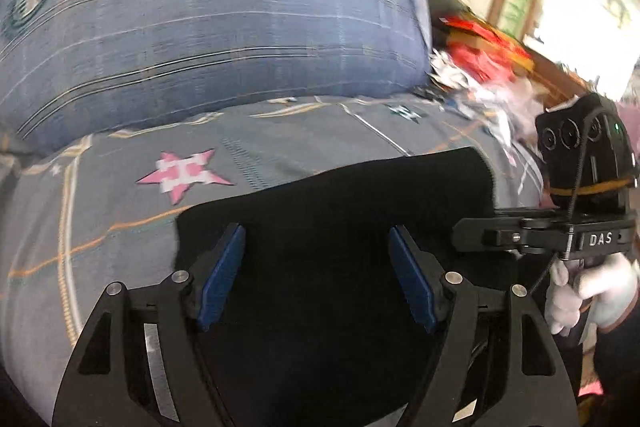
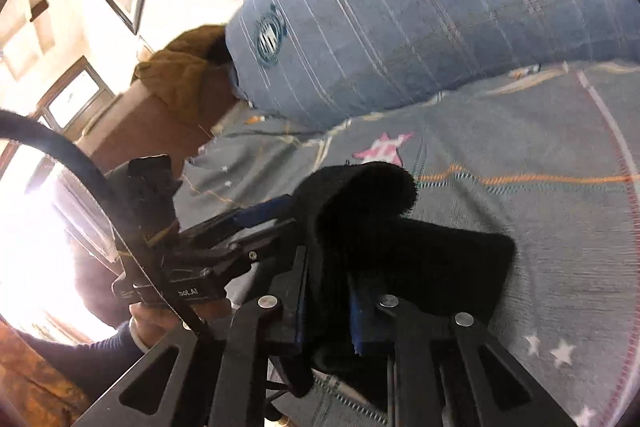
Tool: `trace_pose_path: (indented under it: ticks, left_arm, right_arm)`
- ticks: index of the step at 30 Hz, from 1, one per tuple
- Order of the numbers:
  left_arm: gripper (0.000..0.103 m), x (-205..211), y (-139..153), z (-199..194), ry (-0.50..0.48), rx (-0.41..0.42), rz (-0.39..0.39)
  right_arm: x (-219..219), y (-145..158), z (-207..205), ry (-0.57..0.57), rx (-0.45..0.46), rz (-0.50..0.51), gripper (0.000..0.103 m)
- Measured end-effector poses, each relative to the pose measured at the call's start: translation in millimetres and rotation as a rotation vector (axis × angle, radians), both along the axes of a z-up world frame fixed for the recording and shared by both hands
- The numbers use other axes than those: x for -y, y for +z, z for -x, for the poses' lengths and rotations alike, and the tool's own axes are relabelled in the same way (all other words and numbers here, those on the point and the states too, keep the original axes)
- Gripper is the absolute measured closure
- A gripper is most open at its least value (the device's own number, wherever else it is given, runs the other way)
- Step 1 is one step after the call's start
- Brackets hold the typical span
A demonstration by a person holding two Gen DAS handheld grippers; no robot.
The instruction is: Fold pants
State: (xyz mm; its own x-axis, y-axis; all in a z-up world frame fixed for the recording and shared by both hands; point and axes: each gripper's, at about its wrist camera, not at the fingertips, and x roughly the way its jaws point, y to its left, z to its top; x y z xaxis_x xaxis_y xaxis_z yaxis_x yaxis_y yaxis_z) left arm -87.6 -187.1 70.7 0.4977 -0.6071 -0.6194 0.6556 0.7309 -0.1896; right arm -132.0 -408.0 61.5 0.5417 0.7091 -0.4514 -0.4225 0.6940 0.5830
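Note:
Folded black pants (image 1: 340, 195) lie on a grey patterned bedsheet (image 1: 100, 187). My left gripper (image 1: 317, 229) hovers over them with its blue pads (image 1: 222, 279) wide apart and nothing between them. My right gripper (image 1: 464, 235) comes in from the right, held by a white-gloved hand (image 1: 592, 291). In the right wrist view, the right gripper (image 2: 328, 267) is shut on a raised fold of the black pants (image 2: 440, 255), and the cloth bunches up over its fingers. The left gripper (image 2: 280, 217) shows at the left, open beside that fold.
A big blue striped pillow (image 1: 200, 19) lies behind the pants. A pink star (image 1: 184, 173) is printed on the sheet. Red and white clutter (image 1: 480, 47) sits at the bed's far right. A brown cloth (image 2: 180, 79) hangs over wooden furniture on the left.

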Motion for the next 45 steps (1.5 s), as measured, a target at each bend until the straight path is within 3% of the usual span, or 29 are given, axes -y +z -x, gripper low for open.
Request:
trace_pose_path:
  ticks: [2, 4, 6, 8, 13, 15, 19, 23, 31, 35, 39, 44, 45]
  left_arm:
    - [0.030, 15.6, -9.3, -2.2, -0.019, -0.022, -0.028]
    - [0.028, 29.1, -22.3, -4.1, -0.024, -0.041, -0.041]
    - [0.026, 36.1, -28.6, -2.2, -0.006, 0.000, -0.063]
    - [0.023, 37.1, -29.1, -1.5, -0.007, 0.005, -0.059]
    - [0.023, 15.1, -11.6, -7.1, -0.007, -0.074, 0.035]
    - [0.023, -2.3, 0.5, -6.1, 0.023, -0.069, 0.082]
    - [0.023, -30.0, 11.3, -2.2, 0.085, -0.054, 0.091]
    - [0.023, -41.8, 1.1, 1.3, 0.118, -0.068, 0.052]
    - [0.023, -37.2, -35.1, 3.3, 0.186, -0.109, -0.047]
    - [0.023, -32.3, -47.2, 1.0, 0.219, -0.124, -0.044]
    - [0.023, -28.6, -47.7, 0.7, 0.245, -0.111, -0.051]
    - [0.023, -30.6, -46.2, -1.0, 0.249, -0.113, -0.061]
    - [0.023, -31.3, -45.6, -0.8, 0.251, -0.111, -0.061]
  right_arm:
    - [8.4, -1.4, 5.7, -0.028, -0.022, 0.003, 0.088]
    - [9.0, -13.0, 1.7, -0.086, -0.077, 0.114, 0.088]
    - [6.4, -28.1, -5.2, -0.114, -0.131, 0.204, 0.086]
    - [5.8, -37.2, -10.7, -0.136, -0.158, 0.224, 0.086]
    - [14.2, -24.2, -4.9, -0.175, -0.143, 0.255, 0.076]
    - [18.5, -15.9, -0.5, -0.208, -0.132, 0.285, 0.074]
    - [15.0, 10.2, 8.0, -0.196, -0.050, 0.273, 0.072]
    - [1.2, 19.9, 5.4, -0.152, 0.006, 0.254, 0.066]
    - [-28.0, -2.6, -4.8, -0.089, -0.037, 0.320, 0.063]
    - [-33.8, -16.1, -2.2, -0.055, -0.056, 0.356, 0.053]
    - [-43.9, -23.0, -1.8, -0.009, -0.008, 0.432, 0.044]
    - [-38.3, -26.9, -4.1, 0.002, -0.009, 0.289, 0.014]
    - [-40.1, -27.6, -2.9, 0.000, 0.002, 0.275, 0.013]
